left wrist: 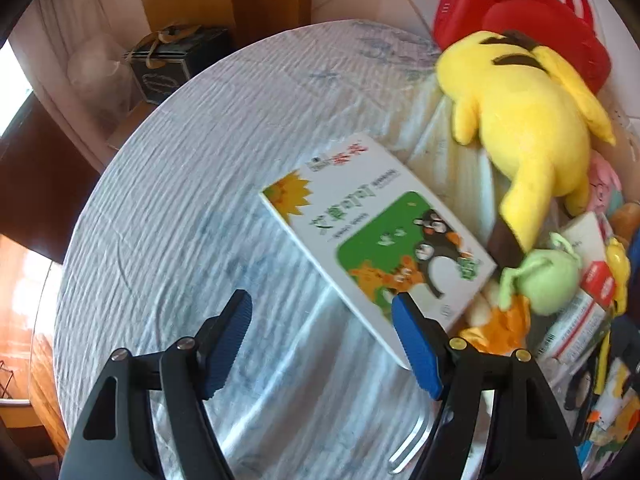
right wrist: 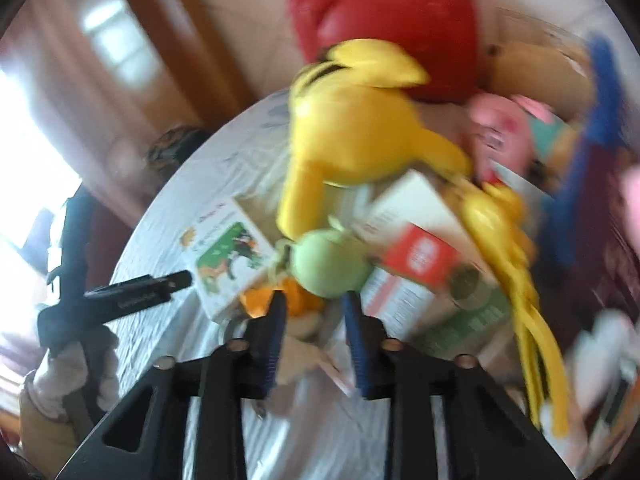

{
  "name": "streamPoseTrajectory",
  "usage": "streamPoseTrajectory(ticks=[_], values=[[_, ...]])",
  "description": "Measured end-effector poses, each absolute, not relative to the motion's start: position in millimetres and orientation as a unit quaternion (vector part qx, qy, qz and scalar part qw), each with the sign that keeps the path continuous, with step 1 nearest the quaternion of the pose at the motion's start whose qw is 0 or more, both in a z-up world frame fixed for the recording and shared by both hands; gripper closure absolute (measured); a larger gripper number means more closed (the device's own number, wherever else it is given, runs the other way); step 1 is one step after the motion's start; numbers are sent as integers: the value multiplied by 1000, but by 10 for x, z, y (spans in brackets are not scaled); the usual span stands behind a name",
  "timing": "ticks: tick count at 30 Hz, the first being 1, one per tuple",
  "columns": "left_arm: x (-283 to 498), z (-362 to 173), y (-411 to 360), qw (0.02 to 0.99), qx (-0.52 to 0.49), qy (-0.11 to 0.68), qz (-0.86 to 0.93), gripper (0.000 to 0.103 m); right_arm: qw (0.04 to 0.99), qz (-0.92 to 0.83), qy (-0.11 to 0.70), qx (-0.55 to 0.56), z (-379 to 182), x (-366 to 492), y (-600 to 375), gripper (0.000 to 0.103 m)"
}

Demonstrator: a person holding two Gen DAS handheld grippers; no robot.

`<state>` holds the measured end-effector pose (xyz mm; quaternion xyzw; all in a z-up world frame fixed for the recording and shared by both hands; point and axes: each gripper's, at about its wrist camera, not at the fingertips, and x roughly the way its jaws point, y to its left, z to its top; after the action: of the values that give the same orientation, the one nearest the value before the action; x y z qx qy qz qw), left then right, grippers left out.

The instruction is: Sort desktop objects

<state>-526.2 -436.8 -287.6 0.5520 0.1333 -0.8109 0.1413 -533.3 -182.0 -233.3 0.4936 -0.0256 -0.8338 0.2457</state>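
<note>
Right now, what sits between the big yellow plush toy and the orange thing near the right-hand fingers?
The right wrist view shows a small green round plush lying between the yellow plush and the orange thing, touching both.

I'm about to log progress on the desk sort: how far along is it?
Nothing looks sorted yet. Both grippers are open and empty: the left gripper hovers at the picture book, the right gripper near the green plush. The yellow plush, boxes and red basket remain heaped together.
</note>
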Motion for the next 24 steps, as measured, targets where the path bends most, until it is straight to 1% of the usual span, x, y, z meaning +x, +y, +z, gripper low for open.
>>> streamPoseTrajectory(ticks=[1, 3, 5, 7, 10, 11, 13, 14, 16, 18, 21, 24], values=[[-5249, -2896, -4414, 147, 553, 130, -810, 31, 262, -829, -20, 493, -2348, -5402, -1934, 82], [-5238, -2942, -4505, 153, 555, 127, -808, 37, 293, -820, -10, 492, -2379, -5543, -2163, 82], [-5240, -2994, -4596, 156, 558, 125, -805, 38, 328, -802, -6, 498, -2486, -5730, -2452, 82], [-5284, -3055, -4671, 157, 558, 131, -804, 46, 351, -787, -3, 508, -2606, -5881, -2691, 82], [-5374, -3155, -4722, 147, 559, 141, -804, 54, 364, -764, 10, 532, -2891, -6101, -3005, 82], [-5401, -3192, -4725, 143, 562, 142, -802, 62, 365, -759, 12, 539, -2969, -6153, -3059, 82], [-5433, -3235, -4712, 140, 562, 135, -804, 64, 353, -755, 8, 553, -3118, -6260, -3094, 84], [-5447, -3240, -4698, 141, 558, 127, -808, 64, 348, -752, -5, 560, -3191, -6324, -3065, 89], [-5460, -3251, -4699, 137, 554, 127, -812, 64, 355, -739, -49, 571, -3239, -6399, -2972, 89], [-5470, -3249, -4675, 125, 552, 128, -814, 64, 387, -695, -100, 598, -3325, -6398, -2922, 89], [-5449, -3247, -4555, 101, 557, 124, -815, 64, 426, -650, -155, 610, -3361, -6241, -2895, 89], [-5383, -3238, -4536, 102, 559, 120, -814, 64, 391, -691, -133, 593, -3287, -6155, -2778, 89]])
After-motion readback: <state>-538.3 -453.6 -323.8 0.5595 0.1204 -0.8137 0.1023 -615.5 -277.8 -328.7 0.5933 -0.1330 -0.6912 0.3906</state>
